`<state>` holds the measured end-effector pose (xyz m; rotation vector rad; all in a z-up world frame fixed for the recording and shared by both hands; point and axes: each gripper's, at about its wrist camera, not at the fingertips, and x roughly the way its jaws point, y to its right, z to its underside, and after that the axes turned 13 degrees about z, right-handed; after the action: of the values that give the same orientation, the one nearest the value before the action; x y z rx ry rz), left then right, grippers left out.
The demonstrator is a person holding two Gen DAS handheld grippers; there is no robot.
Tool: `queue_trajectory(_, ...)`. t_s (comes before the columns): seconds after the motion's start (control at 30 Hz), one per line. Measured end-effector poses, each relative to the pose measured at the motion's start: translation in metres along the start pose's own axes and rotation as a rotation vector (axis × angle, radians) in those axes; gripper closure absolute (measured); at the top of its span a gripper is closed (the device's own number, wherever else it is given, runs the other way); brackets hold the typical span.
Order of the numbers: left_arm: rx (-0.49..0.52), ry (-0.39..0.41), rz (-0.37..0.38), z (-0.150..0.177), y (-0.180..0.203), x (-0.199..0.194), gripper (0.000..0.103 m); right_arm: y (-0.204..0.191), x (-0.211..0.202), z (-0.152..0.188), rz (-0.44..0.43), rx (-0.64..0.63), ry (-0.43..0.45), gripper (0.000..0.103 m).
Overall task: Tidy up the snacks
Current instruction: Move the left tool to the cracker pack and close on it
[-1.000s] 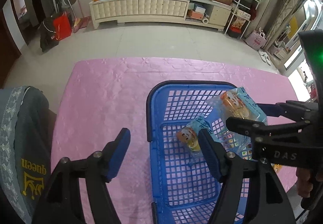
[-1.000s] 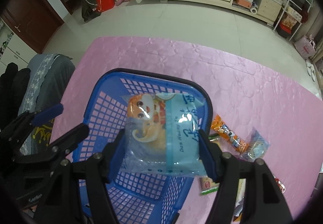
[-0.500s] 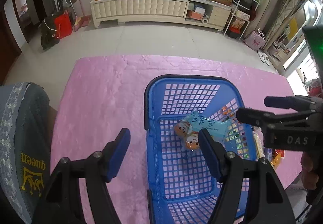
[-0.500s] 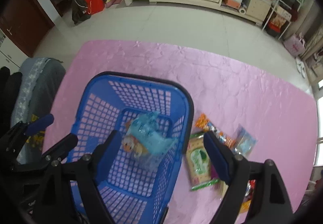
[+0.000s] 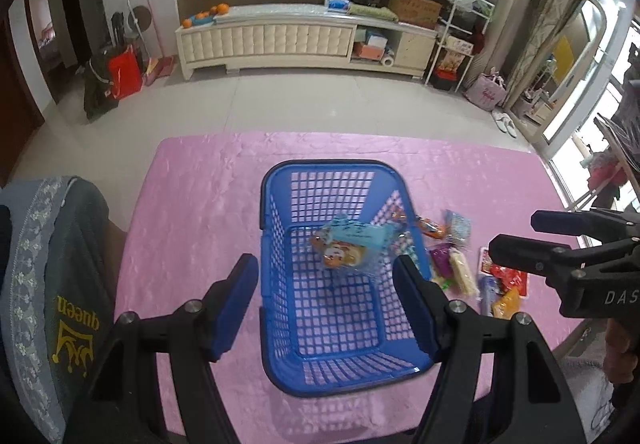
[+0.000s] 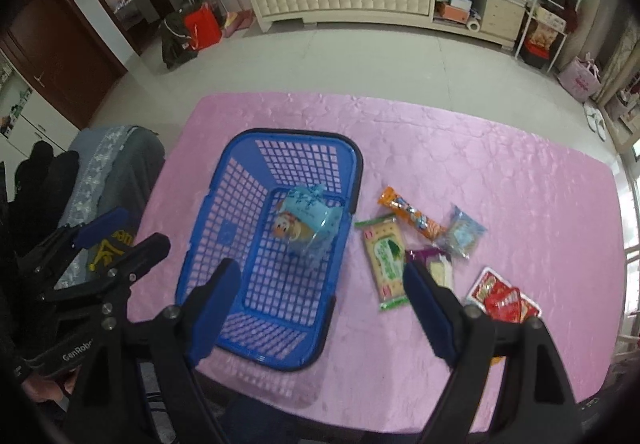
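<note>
A blue plastic basket [image 5: 328, 162] [image 6: 288, 132] stands on the pink tablecloth [image 5: 192, 204] [image 6: 480, 164]. Inside it lies a light-blue snack packet [image 5: 352, 240] [image 6: 308, 220] with an orange cartoon print. My left gripper [image 5: 322, 284] [image 6: 140, 230] hovers open above the basket's near left side and holds nothing. My right gripper [image 6: 322, 280] [image 5: 516, 234] hangs open above the basket's near right corner, with nothing between its fingers. Loose snacks lie right of the basket: an orange stick pack [image 6: 412, 218], a green cracker pack [image 6: 386, 260], a small clear-blue packet [image 6: 464, 232] and a red packet [image 6: 500, 296].
A purple-and-white packet [image 6: 434, 264] lies partly hidden behind my right finger. A chair draped with a grey garment [image 5: 48, 264] [image 6: 108, 164] stands against the table's left side. The table's near edge runs just below the basket. A white cabinet [image 5: 280, 40] lines the far wall.
The right gripper opened and the light-blue packet dropped into the basket. Both grippers have since risen and drawn back, so the basket looks smaller and more of the table shows.
</note>
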<state>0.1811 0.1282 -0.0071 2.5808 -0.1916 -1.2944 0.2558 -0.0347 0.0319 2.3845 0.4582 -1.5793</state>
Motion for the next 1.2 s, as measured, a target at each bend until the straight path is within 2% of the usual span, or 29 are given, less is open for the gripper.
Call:
queue_trajectory(0.27,0.053,0.03,0.006,0.007,0.045,-0.03,0.035,0.022,-0.042,0.027,0.011,0.027,0.059,0.016)
queue_trajectory(0.4,0.077,0.042,0.015,0.012,0.068,-0.038,0.026,0.04,-0.056,0.041,0.016,0.05,0.075,0.016)
queue_trajectory(0.57,0.097,0.029,0.032,0.017,0.095,-0.034,0.024,0.071,-0.063,0.064,0.014,0.086,0.075,0.016)
queue_trajectory(0.83,0.137,-0.012,0.074,0.022,0.143,0.001,0.021,0.119,-0.061,0.095,0.038,0.107,0.075,0.016)
queue_trajectory(1.2,0.163,-0.159,0.108,0.045,0.196,0.082,0.021,0.2,-0.014,0.122,0.037,0.211,-0.015,0.016)
